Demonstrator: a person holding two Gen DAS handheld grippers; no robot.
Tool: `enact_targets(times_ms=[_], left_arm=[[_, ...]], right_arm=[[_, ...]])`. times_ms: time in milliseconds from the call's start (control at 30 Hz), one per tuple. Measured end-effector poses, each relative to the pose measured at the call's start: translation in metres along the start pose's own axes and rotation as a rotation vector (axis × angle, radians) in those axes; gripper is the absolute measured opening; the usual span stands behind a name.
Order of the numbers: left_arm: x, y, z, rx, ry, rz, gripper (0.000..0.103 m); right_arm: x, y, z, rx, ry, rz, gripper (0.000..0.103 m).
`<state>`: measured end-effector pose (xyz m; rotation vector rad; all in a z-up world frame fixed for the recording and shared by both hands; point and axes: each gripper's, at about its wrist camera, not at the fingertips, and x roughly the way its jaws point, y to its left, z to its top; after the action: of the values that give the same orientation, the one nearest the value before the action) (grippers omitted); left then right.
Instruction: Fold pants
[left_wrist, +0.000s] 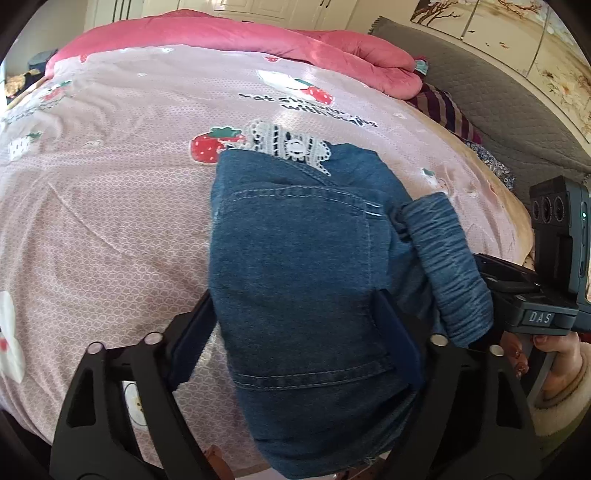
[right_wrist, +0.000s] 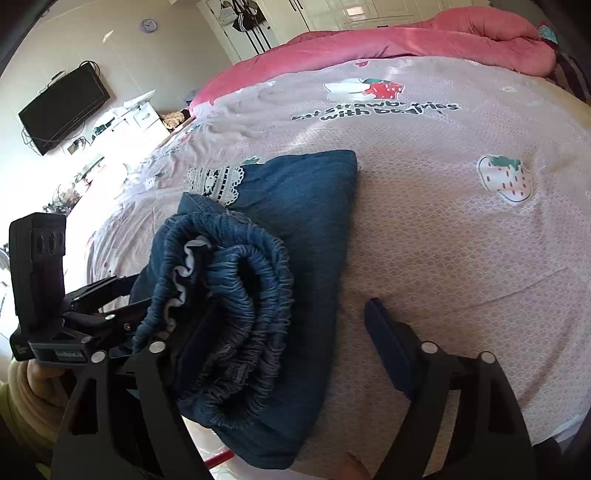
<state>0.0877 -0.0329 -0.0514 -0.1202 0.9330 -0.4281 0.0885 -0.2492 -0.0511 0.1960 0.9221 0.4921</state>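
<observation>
Small blue denim pants (left_wrist: 299, 266) with white lace trim (left_wrist: 291, 146) lie folded on the pink bedsheet (left_wrist: 110, 206). In the left wrist view my left gripper (left_wrist: 295, 332) is wide open, its fingers (left_wrist: 399, 332) astride the folded denim, with the elastic waistband (left_wrist: 450, 269) to the right. In the right wrist view the pants (right_wrist: 295, 229) lie left of centre, the bunched waistband (right_wrist: 236, 314) lifted over the left finger. My right gripper (right_wrist: 284, 354) is open; its right finger (right_wrist: 388, 343) rests on bare sheet.
A pink quilt (left_wrist: 236, 40) is heaped at the far side of the bed. A grey headboard (left_wrist: 498, 103) and striped cloth (left_wrist: 447, 107) stand at right. In the right wrist view a TV (right_wrist: 62, 107) and cluttered dresser (right_wrist: 122, 122) stand left of the bed.
</observation>
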Motion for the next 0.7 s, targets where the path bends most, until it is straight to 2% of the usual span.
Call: enact_targets(times_ms=[33, 67, 133, 167, 200, 233, 433, 567, 633, 700], left_arm=[[0.0, -0.001, 0.0, -0.001, 0.0, 0.0, 0.067], [0.0, -0.003, 0.0, 0.002, 0.0, 0.004, 0.062], [-0.001, -0.005, 0.001, 0.005, -0.004, 0.0, 0.051], [-0.002, -0.006, 0.002, 0.006, -0.008, 0.005, 0.047], [-0.003, -0.008, 0.003, 0.01, -0.013, 0.009, 0.043], [-0.005, -0.008, 0.004, 0.011, -0.019, -0.001, 0.03], [-0.02, -0.011, 0.019, 0.016, -0.067, -0.013, 0.025], [-0.028, -0.012, 0.034, 0.03, -0.136, 0.025, 0.025], [-0.023, -0.01, 0.039, 0.04, -0.146, 0.052, 0.025], [-0.011, -0.004, 0.039, 0.022, -0.109, 0.059, 0.025]], right_arm=[[0.001, 0.001, 0.0, 0.006, 0.006, 0.02, 0.061], [0.003, 0.001, 0.0, 0.018, 0.011, 0.035, 0.058], [0.004, 0.002, 0.0, 0.027, 0.009, 0.065, 0.041], [0.003, 0.003, 0.0, 0.025, 0.005, 0.061, 0.04], [0.002, 0.006, 0.0, 0.014, -0.005, 0.052, 0.035], [-0.001, 0.01, 0.001, -0.003, -0.018, 0.041, 0.032], [-0.018, 0.036, 0.013, -0.135, -0.101, -0.009, 0.026], [-0.019, 0.041, 0.032, -0.155, -0.149, -0.019, 0.026], [-0.012, 0.037, 0.037, -0.149, -0.144, -0.025, 0.026], [0.003, 0.027, 0.039, -0.101, -0.097, -0.025, 0.026]])
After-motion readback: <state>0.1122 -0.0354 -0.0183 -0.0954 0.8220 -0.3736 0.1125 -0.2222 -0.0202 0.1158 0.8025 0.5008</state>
